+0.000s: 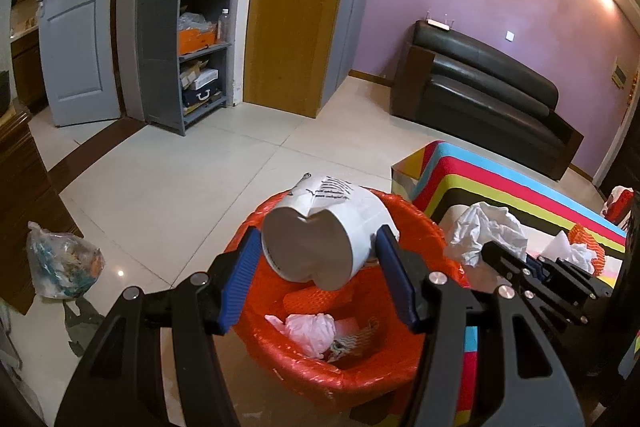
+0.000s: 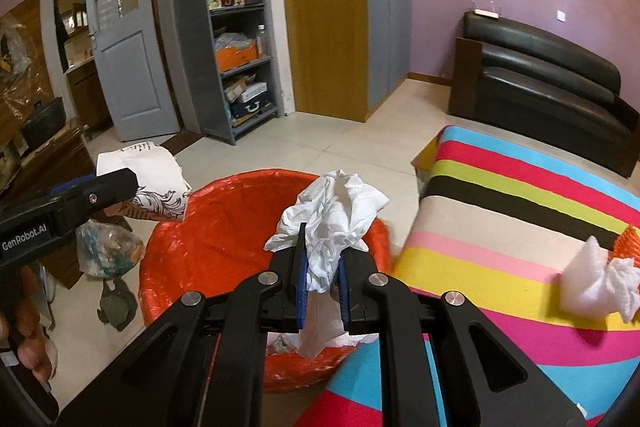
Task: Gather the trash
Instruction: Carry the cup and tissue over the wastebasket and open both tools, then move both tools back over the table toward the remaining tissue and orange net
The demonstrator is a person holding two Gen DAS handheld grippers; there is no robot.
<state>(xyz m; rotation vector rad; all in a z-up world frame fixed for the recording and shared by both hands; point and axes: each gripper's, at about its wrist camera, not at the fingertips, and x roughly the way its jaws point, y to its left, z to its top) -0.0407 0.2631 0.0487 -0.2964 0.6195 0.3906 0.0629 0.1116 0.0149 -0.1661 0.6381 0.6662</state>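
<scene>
Left tongs [image 1: 318, 263] pinch a dented, light paper cup [image 1: 320, 231] by its crushable sides over the orange-lined bin [image 1: 344, 367]; right tongs [image 2: 322, 267] clamp a limp tissue wad [image 2: 332, 215] at the bin's 3 o'clock rim

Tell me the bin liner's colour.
The bin liner is orange-red; the right wrist view shows it best.

Both grippers are of black plastic, with flat arms that have long cut-out slots. Round silver screws sit at the joints of the left gripper [image 1: 316, 263] and the right gripper [image 2: 323, 267]. The fingers [image 1: 240, 279] carry blue ribbed pads on their inner sides. On the side of the left gripper stands white lettering "GenRobot.AI". A bare hand [image 2: 28, 323] shows below it, without a sleeve.
</scene>
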